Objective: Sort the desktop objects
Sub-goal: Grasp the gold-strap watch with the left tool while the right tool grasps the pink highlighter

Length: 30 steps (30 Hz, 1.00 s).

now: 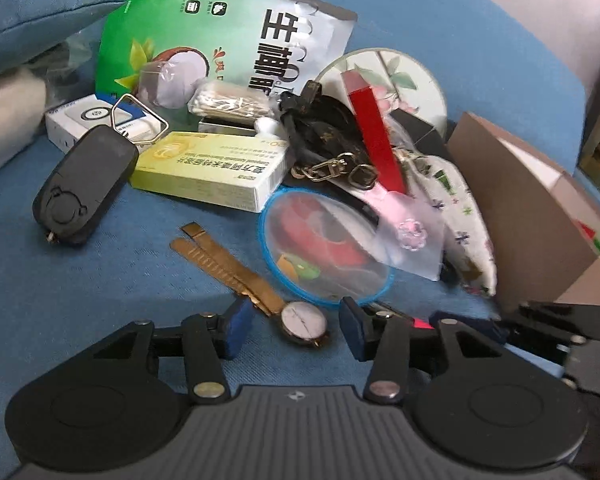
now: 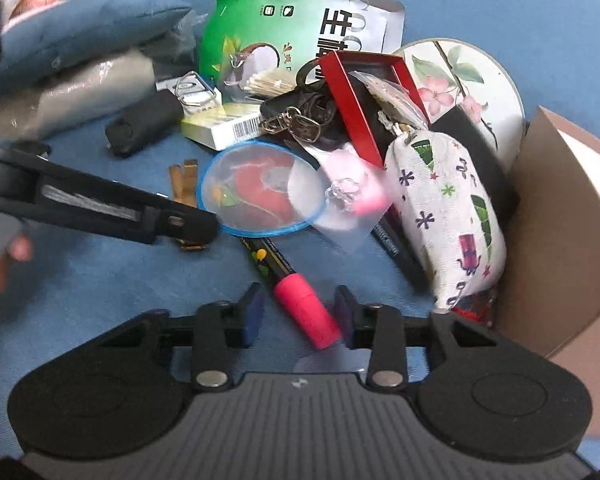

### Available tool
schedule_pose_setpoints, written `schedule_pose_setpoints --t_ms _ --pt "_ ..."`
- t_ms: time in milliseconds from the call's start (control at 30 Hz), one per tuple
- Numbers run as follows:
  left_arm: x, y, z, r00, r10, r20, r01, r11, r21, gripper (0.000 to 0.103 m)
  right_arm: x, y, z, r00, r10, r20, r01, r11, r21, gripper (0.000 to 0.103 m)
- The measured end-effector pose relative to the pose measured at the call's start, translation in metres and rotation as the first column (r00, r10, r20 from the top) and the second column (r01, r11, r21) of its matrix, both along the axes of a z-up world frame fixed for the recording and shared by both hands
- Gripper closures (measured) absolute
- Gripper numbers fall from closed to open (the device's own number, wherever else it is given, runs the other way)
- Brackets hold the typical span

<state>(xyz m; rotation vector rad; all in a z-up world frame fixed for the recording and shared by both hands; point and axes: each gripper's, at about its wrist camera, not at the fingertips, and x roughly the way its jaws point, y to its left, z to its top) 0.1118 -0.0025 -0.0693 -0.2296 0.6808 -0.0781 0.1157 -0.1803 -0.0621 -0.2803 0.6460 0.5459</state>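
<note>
A gold-strapped watch (image 1: 303,322) lies on the blue cloth (image 1: 100,288). Its white face sits between the pads of my left gripper (image 1: 296,330). The left pad overlaps the strap, and a gap shows beside the face, so the jaws stand open. In the right wrist view, one of that gripper's fingers (image 2: 172,216) reaches in from the left over the strap (image 2: 184,184). My right gripper (image 2: 300,316) straddles the pink cap of a black marker (image 2: 308,312). A small gap remains at its left pad, so it is open around the cap.
The pile behind holds a blue-rimmed mesh disc (image 1: 324,248), yellow medicine box (image 1: 212,168), black car key (image 1: 80,188), green coconut bag (image 1: 204,40), floral pouch (image 2: 448,216) and red frame (image 2: 348,96). A cardboard box (image 2: 560,240) stands right. A cushion (image 2: 80,28) and a person's hand (image 2: 4,256) are left.
</note>
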Motion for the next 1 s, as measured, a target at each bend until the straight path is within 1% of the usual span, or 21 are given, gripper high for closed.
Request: schedule_pose_setpoints --t_ms 33,67,100,233,300,367,433,500,633,700,733,800,867,933,1000 --pt "0.0 0.001 0.0 1.0 0.007 0.001 -0.007 1.0 0.008 0.059 -0.003 0.002 0.002 1.0 0.018 -0.007 -0.018 1.0 0.0 0.075" --pt "0.0 0.002 -0.001 1.0 0.01 -0.002 -0.01 1.0 0.016 0.066 -0.004 0.004 0.002 0.999 0.032 -0.009 -0.032 0.999 -0.001 0.076" --pt "-0.002 0.004 -0.001 1.0 0.016 0.001 -0.016 0.999 0.033 0.071 -0.007 0.006 0.002 0.999 0.045 -0.015 -0.045 0.999 0.004 0.079" --pt "-0.01 0.014 0.001 1.0 0.014 -0.006 -0.014 0.999 0.034 0.071 -0.024 0.012 0.007 0.986 0.146 -0.075 -0.14 0.987 0.081 0.081" --pt "-0.02 0.02 0.003 1.0 0.02 -0.007 -0.019 0.999 0.048 0.071 -0.033 0.019 0.009 0.974 0.21 -0.082 -0.203 0.976 0.081 0.081" --pt "-0.028 0.027 0.004 0.999 0.044 -0.01 -0.044 0.998 0.042 0.07 -0.04 0.024 0.011 0.964 0.253 -0.084 -0.246 0.966 0.083 0.081" --pt "-0.035 0.033 0.007 0.997 0.07 -0.027 -0.07 0.997 0.015 0.07 -0.042 0.025 0.011 0.965 0.252 -0.074 -0.246 0.966 0.08 0.081" --pt "-0.041 0.035 0.01 0.996 0.081 -0.046 -0.082 0.996 -0.028 0.073 -0.039 0.025 0.01 0.972 0.227 -0.069 -0.22 0.972 0.086 0.079" --pt "-0.046 0.029 0.015 0.995 0.055 -0.078 -0.063 0.992 -0.106 0.071 -0.036 0.024 0.007 0.98 0.186 -0.065 -0.178 0.978 0.108 0.076" --pt "-0.045 0.024 0.017 0.996 0.032 -0.087 -0.043 0.99 -0.132 0.068 -0.034 0.024 0.006 0.983 0.176 -0.057 -0.169 0.98 0.105 0.076" --pt "-0.044 0.021 0.016 0.996 0.022 -0.086 -0.033 0.991 -0.129 0.067 -0.034 0.024 0.005 0.984 0.169 -0.053 -0.163 0.981 0.104 0.076" --pt "-0.043 0.015 0.014 0.996 0.022 -0.09 -0.031 0.995 -0.095 0.065 -0.032 0.023 0.005 0.986 0.158 -0.055 -0.152 0.983 0.104 0.076" --pt "-0.043 0.014 0.012 0.996 0.023 -0.086 -0.03 0.996 -0.08 0.064 -0.03 0.023 0.005 0.985 0.156 -0.067 -0.149 0.984 0.098 0.076" --pt "-0.044 0.016 0.013 0.996 0.032 -0.088 -0.038 0.997 -0.065 0.064 -0.033 0.024 0.009 0.982 0.17 -0.085 -0.165 0.984 0.063 0.077" --pt "-0.044 0.022 0.014 0.994 0.062 -0.091 -0.066 0.997 -0.043 0.063 -0.035 0.025 0.011 0.977 0.193 -0.095 -0.191 0.981 0.03 0.077"
